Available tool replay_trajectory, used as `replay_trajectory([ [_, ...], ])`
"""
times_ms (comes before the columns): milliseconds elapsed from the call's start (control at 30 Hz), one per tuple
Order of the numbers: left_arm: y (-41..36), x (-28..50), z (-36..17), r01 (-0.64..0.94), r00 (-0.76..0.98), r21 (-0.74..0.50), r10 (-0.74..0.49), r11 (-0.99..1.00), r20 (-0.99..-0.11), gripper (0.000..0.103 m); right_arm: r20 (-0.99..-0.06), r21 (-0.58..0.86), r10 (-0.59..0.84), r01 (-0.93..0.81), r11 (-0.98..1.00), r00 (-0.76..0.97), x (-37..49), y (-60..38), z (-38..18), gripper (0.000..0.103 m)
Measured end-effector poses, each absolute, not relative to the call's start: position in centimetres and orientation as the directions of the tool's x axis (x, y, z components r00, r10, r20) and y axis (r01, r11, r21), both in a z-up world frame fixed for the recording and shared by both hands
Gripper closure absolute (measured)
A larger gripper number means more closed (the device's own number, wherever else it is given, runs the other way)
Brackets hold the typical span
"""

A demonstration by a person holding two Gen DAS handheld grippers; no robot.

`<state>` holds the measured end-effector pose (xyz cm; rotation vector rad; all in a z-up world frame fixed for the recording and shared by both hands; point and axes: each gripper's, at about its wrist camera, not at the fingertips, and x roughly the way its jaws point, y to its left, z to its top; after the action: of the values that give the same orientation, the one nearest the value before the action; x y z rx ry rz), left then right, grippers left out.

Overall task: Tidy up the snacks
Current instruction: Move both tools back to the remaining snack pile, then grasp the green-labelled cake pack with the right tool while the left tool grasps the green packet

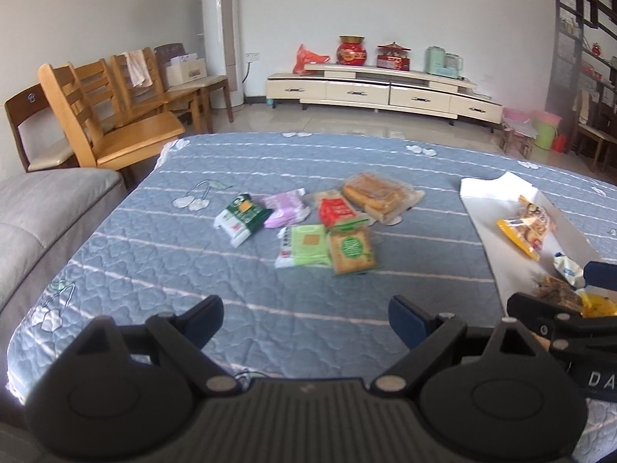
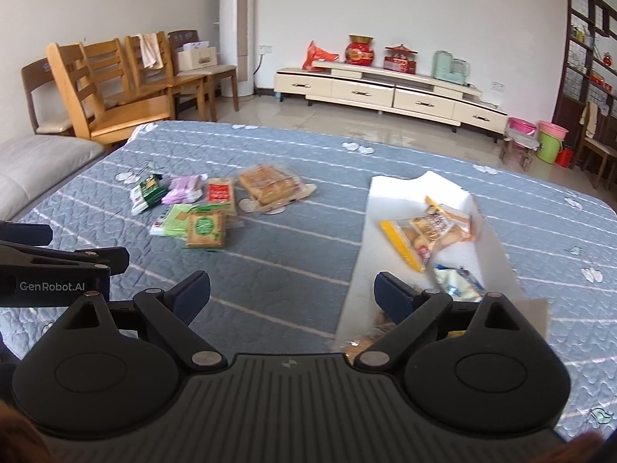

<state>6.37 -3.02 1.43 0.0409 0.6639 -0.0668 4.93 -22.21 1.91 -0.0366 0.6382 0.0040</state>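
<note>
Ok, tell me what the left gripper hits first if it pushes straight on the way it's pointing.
Probably the blue quilted cover itself: the left gripper is open, angled down at bare cloth. The nearest packets, a light green packet and a cracker pack, lie farther along; depth is hard to judge.

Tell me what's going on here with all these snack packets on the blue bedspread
A person holds a gripper in each hand, sorting snacks. Both the left gripper and right gripper are open and empty, hovering over the quilt. Six packets lie loose mid-quilt; a few others already sit in the white box on the right.
</note>
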Motion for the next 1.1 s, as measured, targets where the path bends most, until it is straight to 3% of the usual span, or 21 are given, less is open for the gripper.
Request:
replay_trajectory([
  [400, 0.5, 8.4, -0.1, -0.022, 0.766, -0.004, 0.014, 1.000, -0.643, 0.011, -0.635, 0.002, 0.065, -0.082, 0.997, 0.770, 9.2, -20.0, -0.3, 0.000],
  [700, 3.3, 10.4, -1.1, -0.089, 0.751, -0.003, 0.065, 0.996, -0.657, 0.011, -0.655, 0.094, 0.144, -0.109, 0.990, 0.742, 16.6, -18.5, -3.0, 0.000],
  [1033, 4.8, 12.6, -2.0, -0.115, 0.740, -0.010, 0.079, 0.993, -0.668, 0.011, -0.719, 0.098, 0.152, -0.118, 0.988, 0.678, 23.4, -16.1, -7.3, 0.000],
  [1067, 4.6, 12.9, -2.1, -0.112, 0.742, -0.010, 0.077, 0.994, -0.666, 0.011, -0.721, 0.103, 0.154, -0.116, 0.988, 0.676, 23.8, -16.1, -7.6, 0.002],
  [1100, 4.4, 13.2, -2.1, -0.107, 0.744, -0.007, 0.075, 0.994, -0.664, 0.011, -0.716, 0.126, 0.170, -0.114, 0.985, 0.677, 24.0, -16.4, -7.7, 0.019],
])
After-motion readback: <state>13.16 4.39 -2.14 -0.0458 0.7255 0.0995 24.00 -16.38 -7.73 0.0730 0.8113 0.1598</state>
